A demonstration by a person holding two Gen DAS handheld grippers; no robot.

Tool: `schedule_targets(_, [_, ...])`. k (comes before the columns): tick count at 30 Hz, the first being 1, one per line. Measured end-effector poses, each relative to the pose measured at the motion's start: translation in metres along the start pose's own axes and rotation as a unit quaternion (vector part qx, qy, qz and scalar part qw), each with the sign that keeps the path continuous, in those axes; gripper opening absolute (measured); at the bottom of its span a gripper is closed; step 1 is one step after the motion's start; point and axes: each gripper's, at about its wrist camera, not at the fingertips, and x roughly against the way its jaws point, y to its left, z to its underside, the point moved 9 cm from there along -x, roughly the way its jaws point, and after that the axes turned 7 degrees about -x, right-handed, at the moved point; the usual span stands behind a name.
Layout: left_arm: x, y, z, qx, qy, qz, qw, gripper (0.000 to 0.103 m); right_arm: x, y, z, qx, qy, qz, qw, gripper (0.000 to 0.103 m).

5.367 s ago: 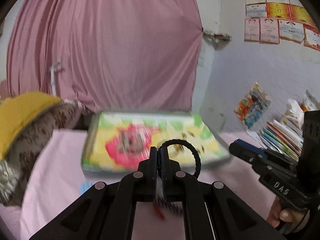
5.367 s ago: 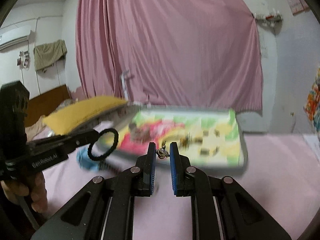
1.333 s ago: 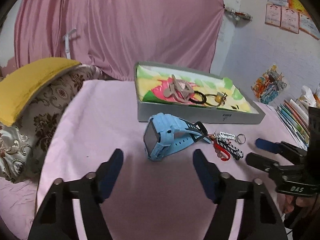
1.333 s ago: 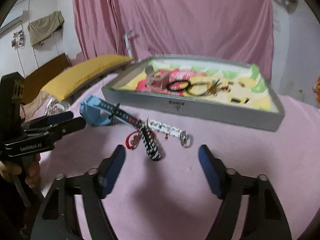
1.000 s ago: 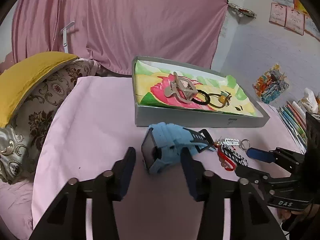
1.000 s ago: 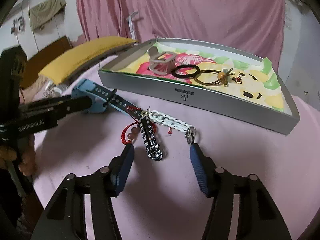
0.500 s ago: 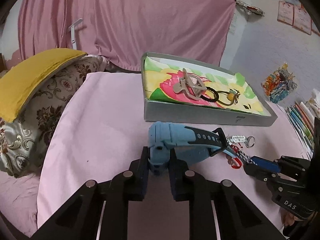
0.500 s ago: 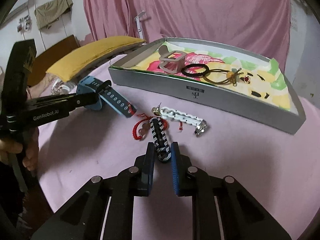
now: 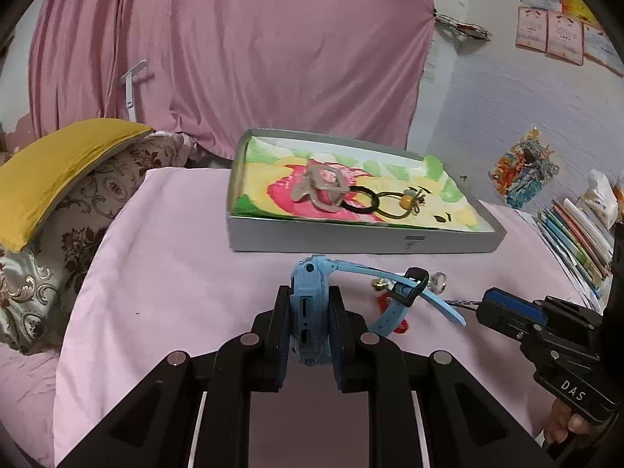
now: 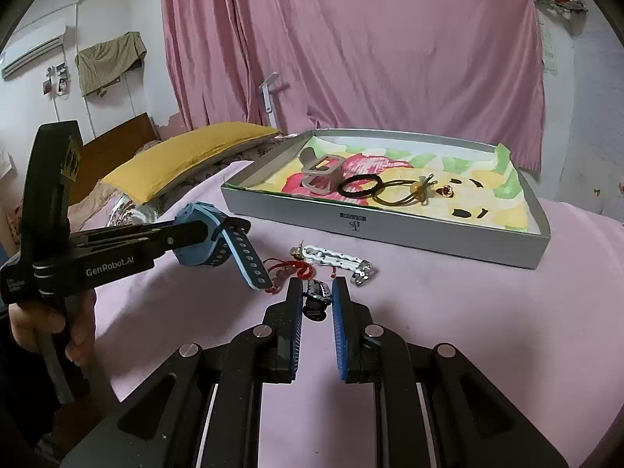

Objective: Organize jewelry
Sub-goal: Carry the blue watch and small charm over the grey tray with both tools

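Observation:
My left gripper (image 9: 309, 296) is shut on the body of a blue watch (image 9: 310, 312), held just above the pink cloth, with the strap (image 9: 390, 277) trailing to the right. The right wrist view shows the same watch (image 10: 202, 241) in the left gripper (image 10: 218, 230). My right gripper (image 10: 317, 286) is shut on a black-and-white striped strap (image 10: 316, 292). A white strap (image 10: 335, 259), a red cord (image 10: 288, 267) and a metal ring (image 10: 362, 271) lie bunched just beyond it. Behind stands the grey tray (image 10: 390, 230) with a beige clip (image 10: 323, 173) and a black hair tie (image 10: 358, 187).
An olive hair tie with a bead (image 10: 409, 191) and a small earring (image 10: 447, 192) also lie in the tray. A yellow pillow (image 9: 58, 163) over a patterned cushion (image 9: 46, 257) is at the left. Books (image 9: 577, 234) are at the right, with a pink curtain (image 9: 234, 58) behind.
Both grippers went from wide open to shut, the left on the blue watch, the right on the striped strap. Both have since risen a little with their loads.

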Motion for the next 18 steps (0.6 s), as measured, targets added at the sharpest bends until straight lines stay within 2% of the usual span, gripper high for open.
schedule_targets(8, [0.006, -0.005, -0.01, 0.004, -0.021, -0.007, 0.9997, 0.016, 0.007, -0.005, -0.006, -0.007, -0.025, -0.004, 1.0, 0.013])
schedule_targets(14, [0.012, -0.012, -0.042, 0.015, -0.073, -0.012, 0.9971, 0.016, 0.03, -0.01, -0.039, 0.01, -0.101, 0.013, 0.995, 0.013])
schedule_targets(18, [0.01, -0.019, -0.068, 0.022, -0.108, -0.017, 0.9937, 0.016, 0.044, -0.016, -0.073, 0.017, -0.165, 0.03, 0.986, 0.013])
